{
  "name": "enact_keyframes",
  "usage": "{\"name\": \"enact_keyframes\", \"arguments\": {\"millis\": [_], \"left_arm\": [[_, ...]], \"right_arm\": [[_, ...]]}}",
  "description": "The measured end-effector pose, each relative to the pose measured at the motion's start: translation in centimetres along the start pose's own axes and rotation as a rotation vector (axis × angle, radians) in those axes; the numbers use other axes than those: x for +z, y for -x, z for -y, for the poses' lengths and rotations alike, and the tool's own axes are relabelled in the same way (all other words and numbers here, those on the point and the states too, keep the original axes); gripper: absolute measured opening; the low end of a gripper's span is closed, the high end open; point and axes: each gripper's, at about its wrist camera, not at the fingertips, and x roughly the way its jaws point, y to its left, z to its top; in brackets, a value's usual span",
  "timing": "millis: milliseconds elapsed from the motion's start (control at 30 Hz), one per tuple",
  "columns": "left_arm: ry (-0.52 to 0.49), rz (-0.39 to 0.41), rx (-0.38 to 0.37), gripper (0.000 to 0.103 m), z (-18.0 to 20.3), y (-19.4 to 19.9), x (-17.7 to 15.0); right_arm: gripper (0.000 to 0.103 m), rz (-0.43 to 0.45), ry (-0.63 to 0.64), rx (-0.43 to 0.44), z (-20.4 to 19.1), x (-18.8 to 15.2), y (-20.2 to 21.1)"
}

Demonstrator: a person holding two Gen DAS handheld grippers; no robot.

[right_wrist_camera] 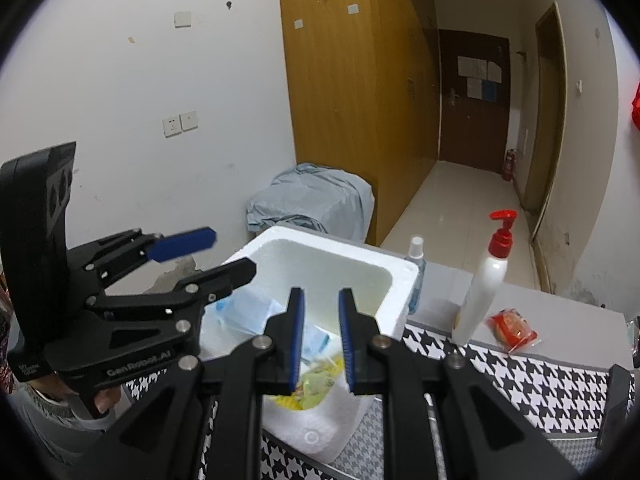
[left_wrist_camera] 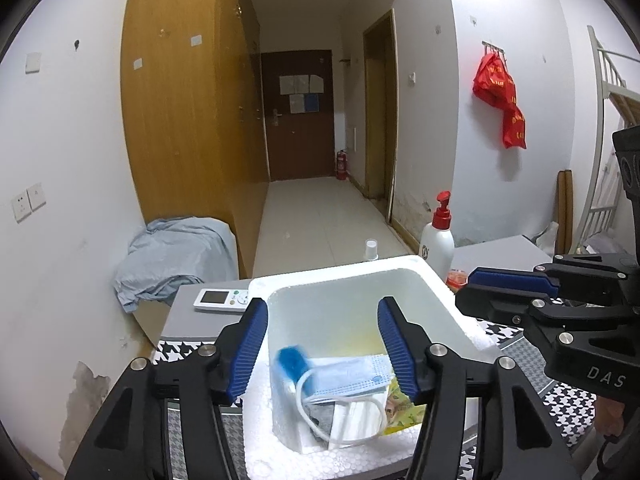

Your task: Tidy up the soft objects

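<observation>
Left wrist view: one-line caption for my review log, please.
Open left hand-held gripper poised over a white foam box holding blue face masks; the right hand-held gripper alongside.

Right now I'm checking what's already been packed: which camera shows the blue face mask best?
The left wrist view: the blue face mask lies unobstructed in the foam box. In the right wrist view, the mask is partly hidden behind both tools.

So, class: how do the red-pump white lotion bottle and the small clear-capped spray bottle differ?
The white lotion bottle with the red pump is taller and opaque; the small spray bottle with the clear cap is shorter with a bluish see-through body. The lotion bottle stands apart from the white foam box; the spray bottle stands right beside it. Both are upright.
</observation>
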Motion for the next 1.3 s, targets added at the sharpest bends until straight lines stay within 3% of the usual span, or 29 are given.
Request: {"name": "enact_keyframes", "arguments": {"millis": [67,233,300,333,400,467,667,1300], "left_arm": [[-0.003,0.001,0.003,0.062,0.0,0.0,0.0],[0.026,0.028,0.023,0.09,-0.5,0.4,0.1],[0.056,0.045,0.037,0.097,-1.0,0.7,0.1],[0.074,0.056,0.047,0.099,-1.4,0.9,0.2],[0.098,0.073,0.062,0.101,-1.9,1.2,0.2],[0.114,0.082,0.079,0.102,-2.3,1.6,0.3],[0.125,0.099,0.096,0.102,-2.6,2.5,0.0],[0.081,0.148,0.1,0.102,-0.5,7.5,0.1]], "right_arm": [[0.021,-0.001,0.0,0.0,0.0,-0.1,0.0],[0.021,-0.012,0.001,-0.002,-0.1,-0.2,-0.3],[0.024,-0.018,0.001,-0.007,-0.1,-0.2,-0.5],[0.028,-0.02,0.003,-0.007,-0.1,-0.3,-0.5],[0.055,-0.01,0.002,-0.013,-0.2,-0.3,-0.4],[0.069,0.015,0.006,-0.019,-0.4,-0.3,0.1],[0.091,0.066,-0.001,-0.032,-0.5,-0.2,1.2],[0.095,0.1,0.013,-0.1,-1.7,-0.9,4.6]]}}
